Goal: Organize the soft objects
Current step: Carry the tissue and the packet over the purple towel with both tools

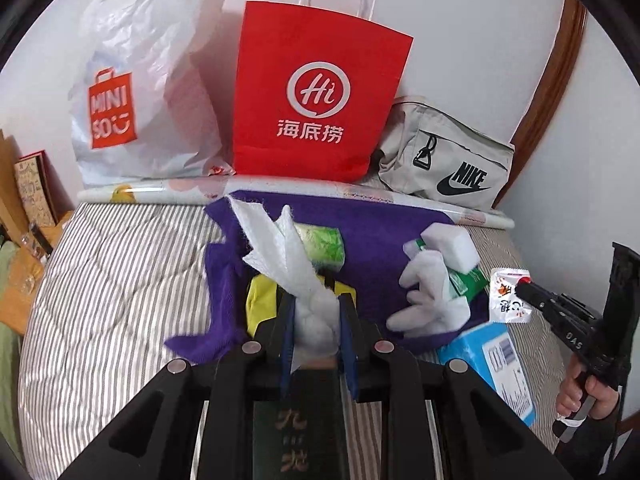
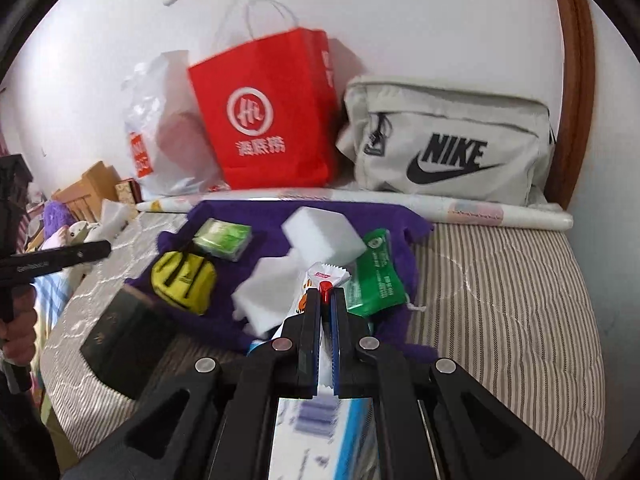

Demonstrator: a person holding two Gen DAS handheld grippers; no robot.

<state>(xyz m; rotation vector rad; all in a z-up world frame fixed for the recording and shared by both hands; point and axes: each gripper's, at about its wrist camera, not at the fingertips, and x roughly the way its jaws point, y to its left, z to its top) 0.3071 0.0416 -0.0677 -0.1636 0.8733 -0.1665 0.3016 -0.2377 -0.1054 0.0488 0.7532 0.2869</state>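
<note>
Item, left: my left claw [image 1: 316, 312] clenched on a crumpled white tissue wad [image 1: 288, 256], carried above the yellow drawstring pouch [image 1: 260, 300] on the purple fleece cloth [image 1: 360, 216].

Item, centre: white sponge blocks [image 2: 320, 228] and a green wipes packet [image 2: 372, 280] lie loose on that cloth, mid-bed.

Item, right: my right claw [image 2: 326, 300] clenched on a white foil snack sachet [image 2: 320, 276] with a red tab.

Step, as I judge it: both pieces mid-carry. Next: pick a receptacle, perhaps the red paper bag [image 1: 320, 92] at the far wall, then let go inside.
</note>
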